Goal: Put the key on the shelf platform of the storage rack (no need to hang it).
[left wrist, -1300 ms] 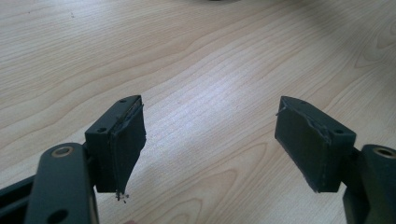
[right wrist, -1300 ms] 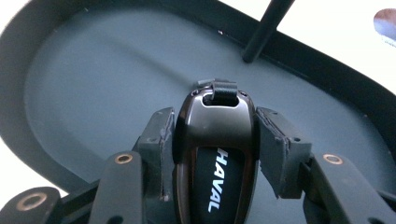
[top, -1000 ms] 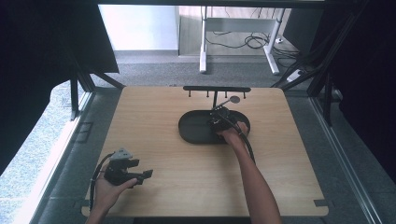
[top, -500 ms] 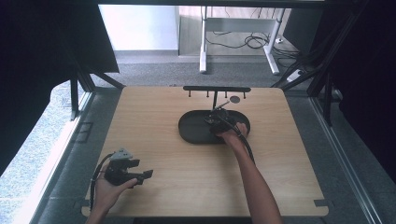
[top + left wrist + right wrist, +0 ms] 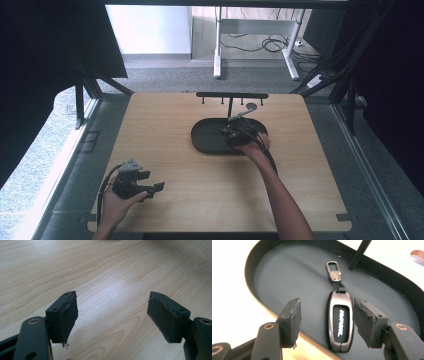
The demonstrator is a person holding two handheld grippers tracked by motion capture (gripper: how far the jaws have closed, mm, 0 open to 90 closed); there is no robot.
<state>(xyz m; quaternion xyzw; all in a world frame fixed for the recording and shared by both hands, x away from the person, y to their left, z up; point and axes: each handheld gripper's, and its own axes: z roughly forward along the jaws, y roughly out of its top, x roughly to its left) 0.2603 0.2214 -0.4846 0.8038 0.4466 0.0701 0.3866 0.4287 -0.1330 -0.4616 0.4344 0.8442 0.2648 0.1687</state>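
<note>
A dark key fob (image 5: 340,322) with a strap and a metal clip (image 5: 333,270) lies flat in the black oval tray (image 5: 287,272). My right gripper (image 5: 328,305) hovers just above it. Its jaws have just been opening and stand apart on either side of the fob, with the pads clear of it. In the high view the right gripper (image 5: 232,131) is over the tray (image 5: 205,140) at mid table. My left gripper (image 5: 150,186) rests at the near left, open over bare wood (image 5: 112,300) with nothing between its pads.
A thin black post (image 5: 358,253) rises from the tray's far side and carries a bar with several hooks (image 5: 231,95). The wooden table (image 5: 165,120) ends in edges on all sides, with grey floor beyond.
The right gripper has lifted slightly and drawn back toward the near side of the tray. The left hand has stayed where it was.
</note>
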